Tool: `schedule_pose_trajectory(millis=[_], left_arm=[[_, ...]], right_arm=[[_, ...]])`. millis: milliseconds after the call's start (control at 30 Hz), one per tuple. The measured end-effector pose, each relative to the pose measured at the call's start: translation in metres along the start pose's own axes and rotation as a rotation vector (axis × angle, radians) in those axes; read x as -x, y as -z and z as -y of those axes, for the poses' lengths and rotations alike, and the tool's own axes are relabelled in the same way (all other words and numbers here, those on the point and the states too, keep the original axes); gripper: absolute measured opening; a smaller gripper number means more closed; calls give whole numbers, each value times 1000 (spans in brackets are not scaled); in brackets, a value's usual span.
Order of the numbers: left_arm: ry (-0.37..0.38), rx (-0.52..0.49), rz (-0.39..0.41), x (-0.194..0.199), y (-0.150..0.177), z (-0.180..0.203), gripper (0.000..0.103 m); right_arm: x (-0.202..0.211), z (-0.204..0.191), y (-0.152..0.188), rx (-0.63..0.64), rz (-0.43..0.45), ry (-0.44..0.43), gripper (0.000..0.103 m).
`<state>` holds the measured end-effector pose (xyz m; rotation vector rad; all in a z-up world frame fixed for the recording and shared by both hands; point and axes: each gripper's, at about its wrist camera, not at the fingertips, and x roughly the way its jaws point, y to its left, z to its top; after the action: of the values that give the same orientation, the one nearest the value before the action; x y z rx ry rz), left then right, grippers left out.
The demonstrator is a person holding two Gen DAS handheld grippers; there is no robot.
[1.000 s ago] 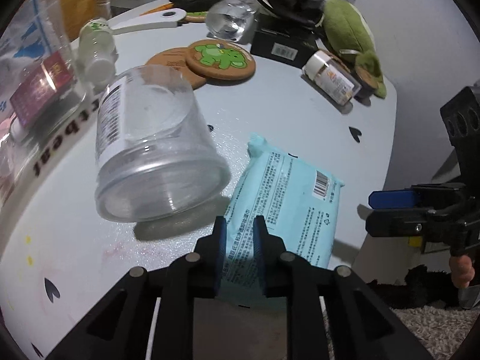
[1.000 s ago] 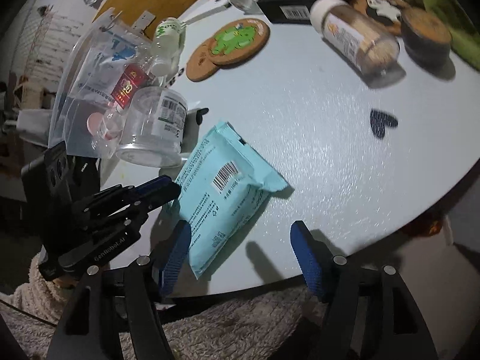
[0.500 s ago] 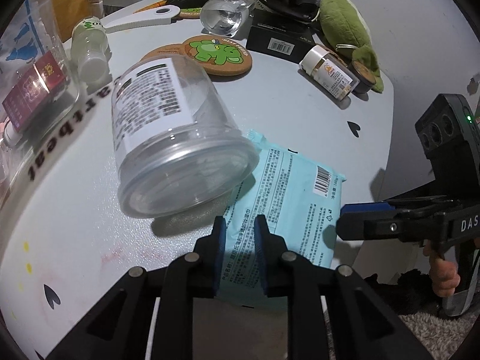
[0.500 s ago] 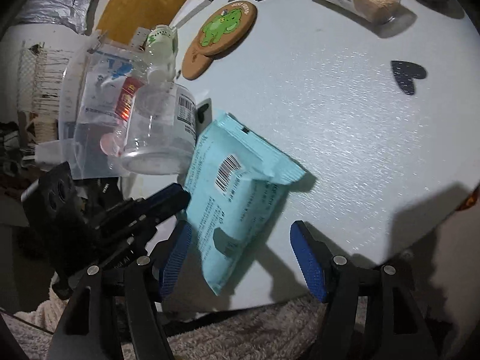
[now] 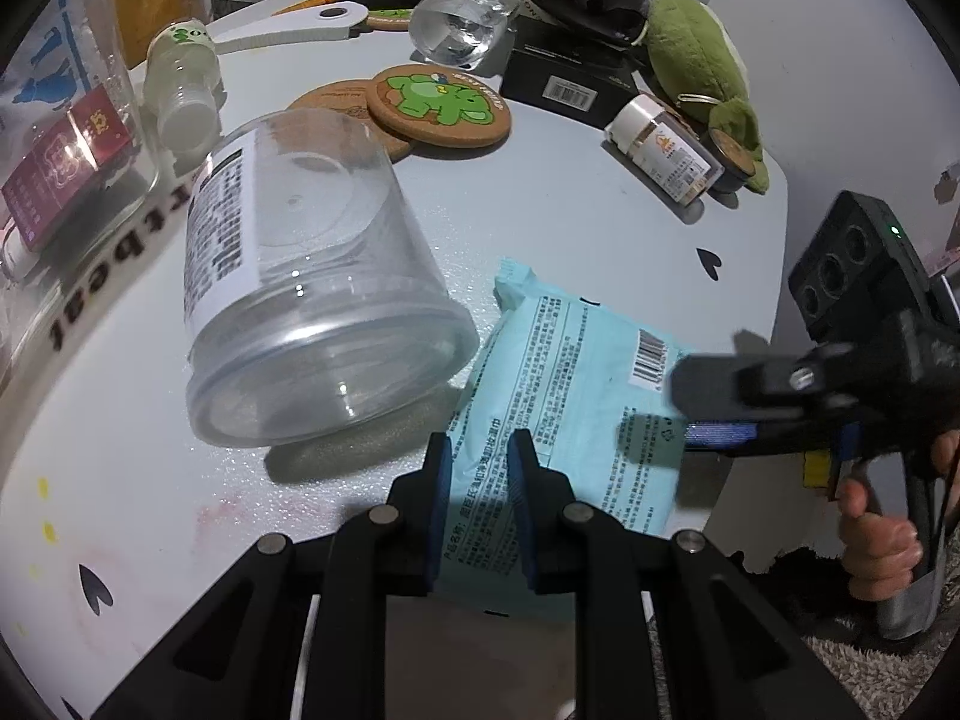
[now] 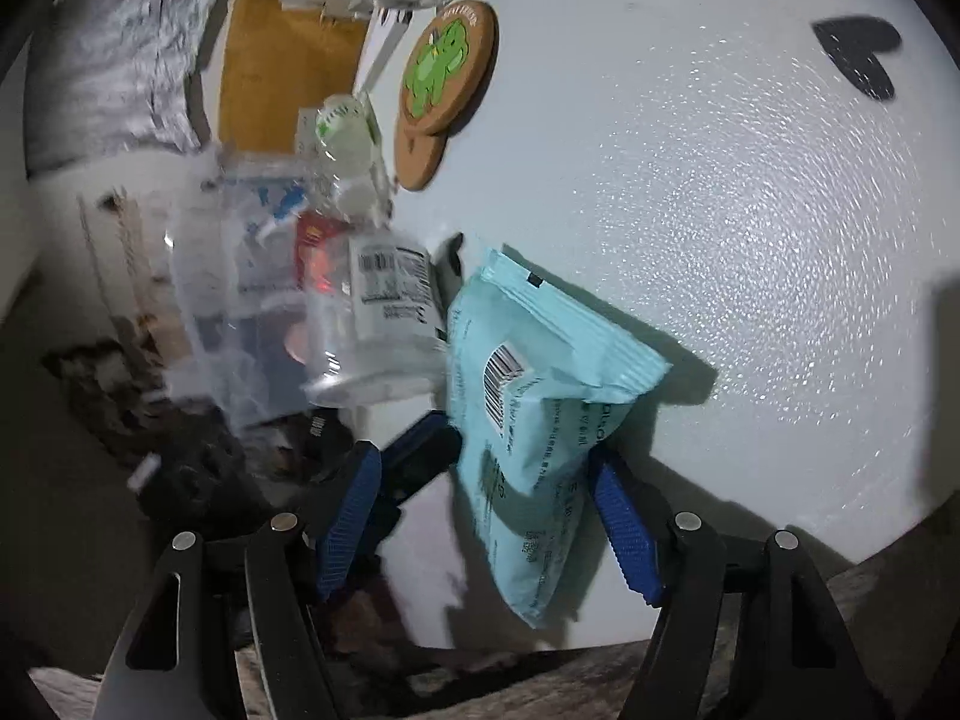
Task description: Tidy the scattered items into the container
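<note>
On the pale counter point(image 5: 588, 228), which fills most of both views, the largest thing is the see-through storage bin point(image 5: 66, 138) at about nine o'clock in the left wrist view, with a red box point(image 5: 60, 162) inside it. Next in size, a clear plastic jar point(image 5: 318, 300) lies on its side near the middle, its open mouth toward the camera and its printed label facing ten o'clock. Just beside the jar's mouth, at about five o'clock from it, lies the light blue packet point(image 5: 564, 420) with a barcode; its near end overhangs the counter's edge.

The left tongs point(image 5: 477, 510) are narrow and clamp that near end of the packet between their blue pads. The right tongs point(image 6: 486, 516) are wide and opening, with the packet's other side between the pads; the right pad sits close against the packet, though contact is hard to judge. A hand point(image 5: 882, 534) grips the right tool's handle at four o'clock in the left view.

Farther back, at one o'clock, lies a green plush toy point(image 5: 696, 60), with a black box point(image 5: 570, 78) beside it and a small white-capped bottle point(image 5: 666, 156) on its side at two o'clock. Two cork coasters point(image 5: 444, 102), the top one printed with a green cartoon, overlap at twelve o'clock. A small white bottle point(image 5: 180, 90) lies at eleven o'clock.
</note>
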<state>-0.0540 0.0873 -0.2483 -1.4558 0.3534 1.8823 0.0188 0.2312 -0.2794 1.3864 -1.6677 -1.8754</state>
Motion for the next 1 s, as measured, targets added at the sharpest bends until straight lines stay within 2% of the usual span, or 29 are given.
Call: schedule_pose_trajectory(millis=[100,167,233,267,300,433,667,733,900,1000], left_arm=[[-16,28,4,0,-1,-6,20],[-22,46,5,-1,-2,-11,19],[-34,51,9,-1,-2,-14,19],[-36,56,11,-1,-2,-16,19],[-32,63,12,-1,-2,-18,19],[-26,85,19,0,-1,-21,19],[-79,88,64,7,7,-19,21],[-72,97,92,16,14,-19,37],[-28,26,186,52,42,-5,38],[20,-12,195,64,55,8,38]], right_arm=[[5,-11,3,19,1,-49,72],[4,-25,2,56,-3,-30,70],[1,-39,-2,101,-4,54,55],[-1,-44,-4,113,0,120,35],[-2,-45,-8,109,5,180,27],[-2,-45,-14,113,-6,213,26],[-6,-55,-14,139,-20,277,21],[-10,-58,-14,143,-29,294,21],[-17,-70,-13,162,-54,349,19],[-20,-76,-14,140,-69,368,19]])
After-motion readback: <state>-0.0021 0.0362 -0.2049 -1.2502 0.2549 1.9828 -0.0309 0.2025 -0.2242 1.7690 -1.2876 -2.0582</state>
